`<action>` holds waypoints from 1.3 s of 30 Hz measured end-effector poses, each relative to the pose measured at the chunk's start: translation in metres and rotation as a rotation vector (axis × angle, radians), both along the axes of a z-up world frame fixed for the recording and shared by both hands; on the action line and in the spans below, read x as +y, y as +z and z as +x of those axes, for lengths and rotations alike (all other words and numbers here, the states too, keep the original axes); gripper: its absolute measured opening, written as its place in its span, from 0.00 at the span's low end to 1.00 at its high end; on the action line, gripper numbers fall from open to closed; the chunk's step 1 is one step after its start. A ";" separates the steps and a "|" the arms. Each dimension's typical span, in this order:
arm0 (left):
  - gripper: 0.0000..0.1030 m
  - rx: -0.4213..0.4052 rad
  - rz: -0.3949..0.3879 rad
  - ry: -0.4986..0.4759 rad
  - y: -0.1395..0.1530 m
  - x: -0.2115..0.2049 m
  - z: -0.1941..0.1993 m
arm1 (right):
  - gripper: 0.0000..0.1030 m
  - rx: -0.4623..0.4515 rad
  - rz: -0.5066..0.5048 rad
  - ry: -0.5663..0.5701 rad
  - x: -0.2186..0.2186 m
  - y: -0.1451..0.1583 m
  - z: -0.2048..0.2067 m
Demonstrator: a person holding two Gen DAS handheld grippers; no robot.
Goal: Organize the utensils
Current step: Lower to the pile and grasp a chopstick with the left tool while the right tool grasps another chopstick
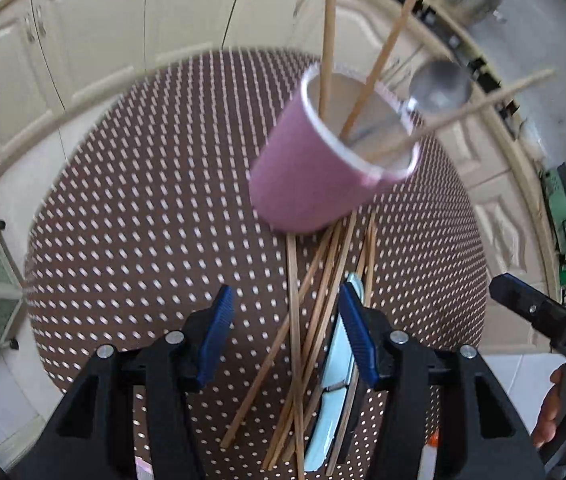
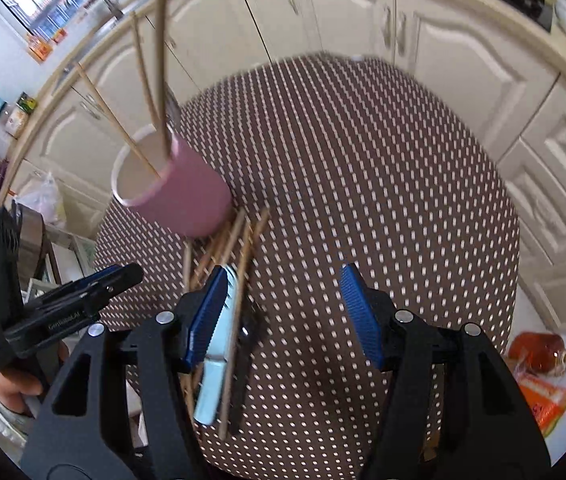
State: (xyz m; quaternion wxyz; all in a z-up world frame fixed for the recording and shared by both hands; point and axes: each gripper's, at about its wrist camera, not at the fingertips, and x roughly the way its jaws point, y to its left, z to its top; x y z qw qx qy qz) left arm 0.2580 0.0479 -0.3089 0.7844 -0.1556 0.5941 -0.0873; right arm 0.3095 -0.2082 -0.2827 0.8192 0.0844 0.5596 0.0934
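- Blue-padded fingers of my left gripper (image 1: 285, 336) fill the bottom of the left wrist view, jaws standing apart with nothing clamped; loose wooden chopsticks (image 1: 307, 320) lie on the table in the gap between them.
- Beside those sticks lies a pale blue utensil (image 1: 333, 400), its upper end just beside the right-hand pad; I cannot tell whether they touch.
- Beyond the pile stands a pink cup (image 1: 311, 184) on the brown dotted table mat (image 1: 143, 220), the sticks' far ends reaching its base.
- Three chopsticks (image 1: 379, 60) already stand in the cup, leaning out over its white rim.
- At the right edge, the other tool's black tip shows, with a hand (image 1: 563, 408) on its handle.
- From the right wrist view, my right gripper (image 2: 283, 316) is also parted and holds nothing; only bare mat lies between its pads.
- Its left-hand pad sits just beside the pale blue utensil and the pile, which lie left of the gap.
- Cream cabinet doors (image 2: 323, 8) curve behind the table.
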 end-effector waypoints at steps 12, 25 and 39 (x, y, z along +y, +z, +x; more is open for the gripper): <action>0.24 0.157 0.058 -0.084 -0.047 -0.032 0.009 | 0.57 0.131 0.029 -0.017 -0.017 -0.038 -0.003; 0.09 0.186 0.009 -0.046 -0.058 -0.033 0.031 | 0.57 0.213 0.082 0.043 0.011 -0.061 0.021; 0.06 0.163 -0.062 0.067 -0.037 0.023 0.012 | 0.33 0.305 0.189 0.050 0.054 -0.090 0.062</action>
